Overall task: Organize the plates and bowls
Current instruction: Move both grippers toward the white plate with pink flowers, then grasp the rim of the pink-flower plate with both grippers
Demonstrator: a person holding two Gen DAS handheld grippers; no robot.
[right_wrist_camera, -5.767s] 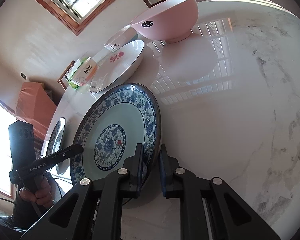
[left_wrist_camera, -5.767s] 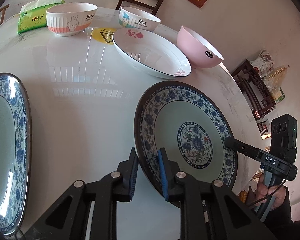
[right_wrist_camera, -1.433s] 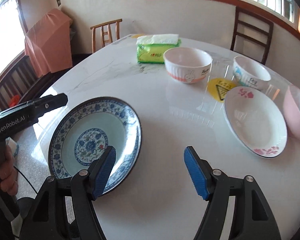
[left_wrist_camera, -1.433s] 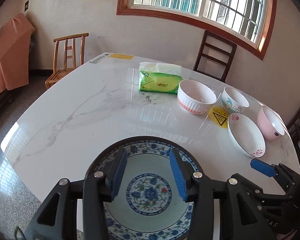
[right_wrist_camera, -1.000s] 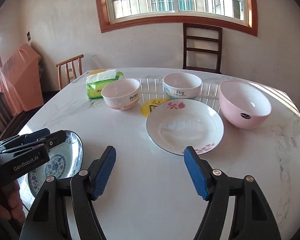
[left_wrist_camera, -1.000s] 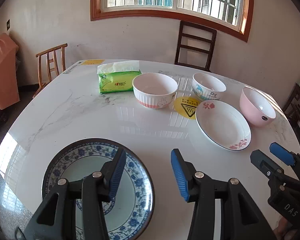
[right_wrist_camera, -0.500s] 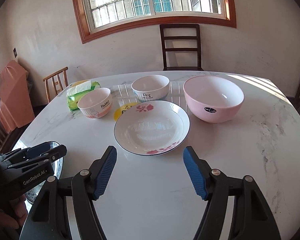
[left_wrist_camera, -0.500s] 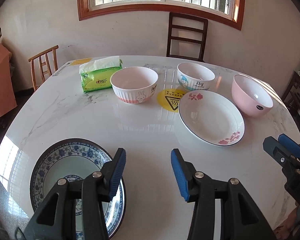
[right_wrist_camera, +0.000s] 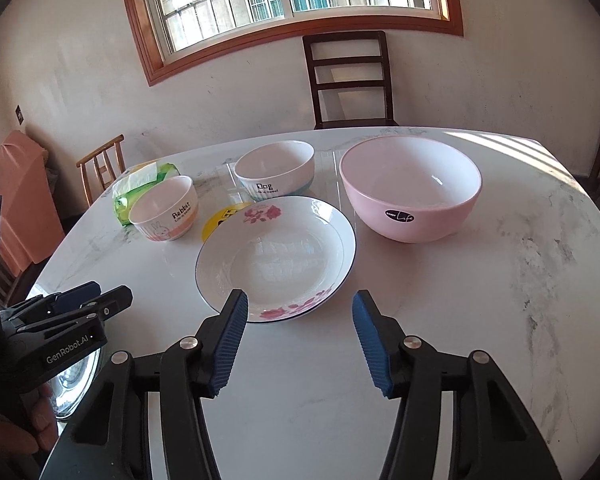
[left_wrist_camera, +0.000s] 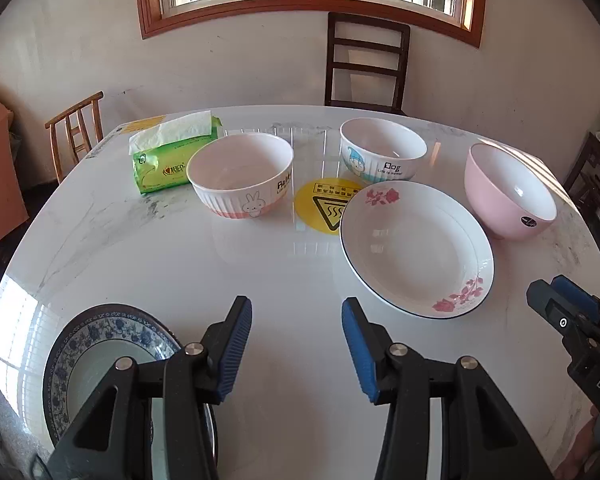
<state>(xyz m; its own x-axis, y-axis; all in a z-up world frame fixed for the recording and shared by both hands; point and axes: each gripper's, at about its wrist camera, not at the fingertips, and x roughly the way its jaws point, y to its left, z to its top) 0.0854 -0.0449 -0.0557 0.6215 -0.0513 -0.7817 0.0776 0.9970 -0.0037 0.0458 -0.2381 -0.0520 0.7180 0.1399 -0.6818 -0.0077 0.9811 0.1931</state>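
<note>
A blue-patterned plate [left_wrist_camera: 96, 356] lies at the table's near left edge, partly behind my left gripper [left_wrist_camera: 296, 344], which is open and empty above the table. A white plate with red flowers [left_wrist_camera: 416, 248] [right_wrist_camera: 276, 260] lies mid-table. Behind it stand a rabbit bowl [left_wrist_camera: 242, 180] [right_wrist_camera: 166, 208], a "Dog" bowl [left_wrist_camera: 382, 156] [right_wrist_camera: 274, 170] and a pink bowl [left_wrist_camera: 508, 192] [right_wrist_camera: 410, 188]. My right gripper [right_wrist_camera: 298, 340] is open and empty just in front of the flowered plate; it also shows in the left wrist view [left_wrist_camera: 564, 312].
A green tissue pack [left_wrist_camera: 172, 156] sits at the back left. A yellow warning sticker [left_wrist_camera: 324, 204] is on the white marble table [right_wrist_camera: 500, 300]. A dark chair [left_wrist_camera: 366, 68] stands behind the table, a light wooden chair [left_wrist_camera: 76, 132] at the left.
Both grippers released the blue-patterned plate onto the table's near left and opened. Both then swung right toward the flowered plate and the bowls.
</note>
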